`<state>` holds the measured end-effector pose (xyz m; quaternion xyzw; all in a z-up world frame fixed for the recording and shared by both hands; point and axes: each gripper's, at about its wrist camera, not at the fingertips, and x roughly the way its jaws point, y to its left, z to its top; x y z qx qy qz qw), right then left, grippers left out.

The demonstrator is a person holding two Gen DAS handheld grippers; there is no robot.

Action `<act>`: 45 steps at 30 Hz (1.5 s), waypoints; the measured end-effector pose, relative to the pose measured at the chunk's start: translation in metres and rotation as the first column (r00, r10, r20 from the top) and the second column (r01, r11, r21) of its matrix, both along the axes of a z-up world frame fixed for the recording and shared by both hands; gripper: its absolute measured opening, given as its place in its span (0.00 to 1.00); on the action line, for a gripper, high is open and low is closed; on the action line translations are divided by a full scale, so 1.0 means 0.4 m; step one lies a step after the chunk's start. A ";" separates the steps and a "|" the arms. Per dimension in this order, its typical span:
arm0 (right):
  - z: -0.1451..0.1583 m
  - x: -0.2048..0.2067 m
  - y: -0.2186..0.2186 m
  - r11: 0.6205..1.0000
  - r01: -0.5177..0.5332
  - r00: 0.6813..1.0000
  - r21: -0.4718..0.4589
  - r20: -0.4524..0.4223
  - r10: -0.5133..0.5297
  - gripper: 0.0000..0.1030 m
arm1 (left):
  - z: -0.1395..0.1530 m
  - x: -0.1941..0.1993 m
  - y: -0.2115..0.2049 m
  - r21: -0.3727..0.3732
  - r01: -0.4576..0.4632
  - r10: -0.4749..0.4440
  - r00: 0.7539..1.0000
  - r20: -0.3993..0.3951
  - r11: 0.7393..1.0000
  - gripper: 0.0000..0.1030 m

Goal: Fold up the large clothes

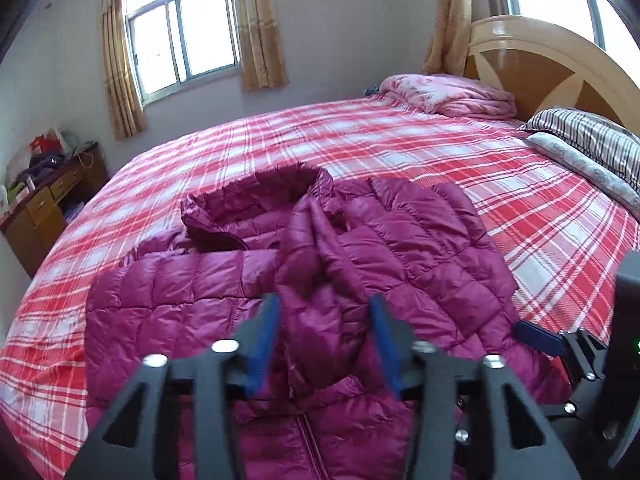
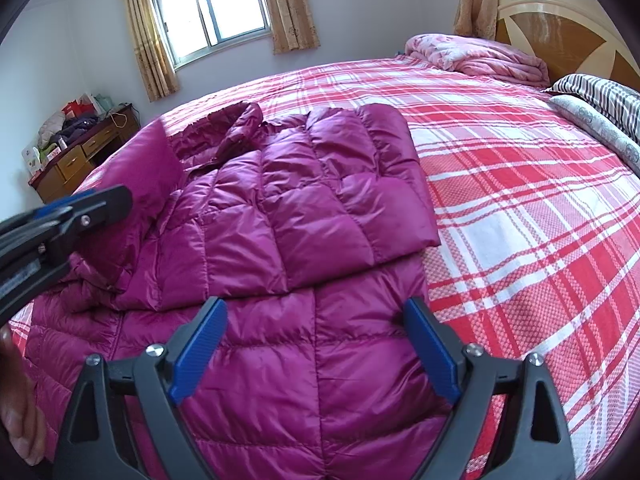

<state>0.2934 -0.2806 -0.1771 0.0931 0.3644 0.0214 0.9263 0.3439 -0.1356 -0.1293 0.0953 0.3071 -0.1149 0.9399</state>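
The jacket (image 2: pixel 304 216) lies on the bed (image 2: pixel 520 208), toward the edge nearest the cameras, hood (image 1: pixel 256 200) pointing at the far side by the window. Both sleeves look folded in across the chest; the right one (image 2: pixel 332 184) lies flat, its cuff end near the bed's middle. The left gripper (image 1: pixel 324 336) hovers over the zip line with jaws spread and nothing between them. The right gripper (image 2: pixel 316 344) hangs over the lower body panel near the jacket's right edge, jaws likewise released and empty.

Risks, as I judge them: the shell is shiny and puffy, so a pinch may catch only the top layer and the padding slides out. Lifting the hem to fold it up could drag the sleeves off the chest and undo them. Trapped air may spring the fold back open. Uneven grips left and right would skew the fold
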 end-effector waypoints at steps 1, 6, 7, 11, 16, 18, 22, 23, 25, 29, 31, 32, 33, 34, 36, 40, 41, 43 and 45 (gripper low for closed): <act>0.000 0.000 -0.001 1.000 -0.001 1.000 0.004 0.000 0.001 0.90 | 0.008 -0.013 0.009 -0.002 0.004 -0.004 1.000 0.023 1.000 0.68; 0.012 -0.010 -0.022 0.999 -0.003 1.000 0.054 0.020 0.002 0.89 | 0.019 -0.004 0.151 0.002 -0.100 0.100 0.993 0.060 0.995 0.71; 0.024 -0.015 -0.024 0.999 0.007 1.000 0.048 0.025 -0.008 0.89 | 0.012 0.010 0.192 0.007 -0.145 0.144 0.988 0.046 0.989 0.71; 0.108 -0.029 0.024 0.997 -0.071 0.995 0.025 0.065 0.069 0.73 | -0.034 0.075 0.364 0.006 -0.308 0.308 0.951 -0.029 0.951 0.71; 0.158 0.039 0.129 0.978 -0.207 0.978 0.029 0.044 0.205 0.59 | -0.117 0.109 0.469 0.052 -0.379 0.383 0.918 -0.105 0.924 0.71; 0.153 0.079 0.176 0.972 -0.236 0.971 -0.018 0.030 0.236 0.54 | -0.136 0.106 0.484 0.043 -0.394 0.397 0.908 -0.132 0.918 0.71; 0.083 0.150 0.232 0.961 -0.269 0.962 -0.055 -0.068 0.265 0.47 | -0.152 0.101 0.496 0.039 -0.392 0.393 0.908 -0.147 0.919 0.75; 0.061 0.156 0.235 0.962 -0.268 0.961 -0.060 -0.092 0.262 0.47 | -0.154 0.103 0.499 0.036 -0.394 0.394 0.906 -0.156 0.919 0.77; 0.036 0.160 0.224 0.965 -0.261 0.962 -0.039 -0.100 0.256 0.47 | -0.159 0.104 0.509 0.013 -0.399 0.395 0.901 -0.180 0.917 0.81; 0.012 0.147 0.216 0.964 -0.262 0.962 -0.051 -0.088 0.257 0.47 | -0.163 0.101 0.531 -0.034 -0.411 0.395 0.893 -0.213 0.911 0.85; 0.014 0.139 0.228 0.957 -0.275 0.959 -0.093 -0.097 0.266 0.47 | -0.166 0.103 0.540 -0.053 -0.413 0.392 0.891 -0.228 0.909 0.86; 0.020 0.139 0.234 0.953 -0.284 0.956 -0.107 -0.110 0.273 0.47 | -0.167 0.105 0.543 -0.059 -0.415 0.392 0.890 -0.233 0.908 0.87; 0.030 0.141 0.238 0.950 -0.292 0.952 -0.114 -0.128 0.277 0.47 | -0.169 0.104 0.546 -0.064 -0.417 0.392 0.889 -0.237 0.907 0.87; 0.048 0.143 0.232 0.952 -0.288 0.951 -0.109 -0.146 0.271 0.47 | -0.170 0.105 0.547 -0.068 -0.418 0.392 0.888 -0.239 0.906 0.87; 0.097 0.142 0.217 0.964 -0.251 0.963 -0.090 -0.126 0.239 0.47 | -0.171 0.105 0.545 -0.066 -0.419 0.394 0.888 -0.238 0.905 0.87; 0.179 0.140 0.229 0.968 -0.227 0.974 -0.102 -0.033 0.225 0.49 | -0.170 0.104 0.539 -0.051 -0.420 0.398 0.888 -0.229 0.906 0.87; 0.180 0.147 0.238 0.968 -0.229 0.973 -0.105 -0.029 0.228 0.51 | -0.170 0.103 0.538 -0.048 -0.420 0.399 0.888 -0.226 0.906 0.87; 0.164 0.170 0.259 0.964 -0.242 0.970 -0.107 -0.041 0.238 0.52 | -0.169 0.101 0.536 -0.041 -0.420 0.402 0.889 -0.220 0.906 0.87; 0.132 0.191 0.274 0.961 -0.256 0.966 -0.103 -0.073 0.249 0.52 | -0.168 0.098 0.535 -0.037 -0.421 0.404 0.889 -0.215 0.906 0.87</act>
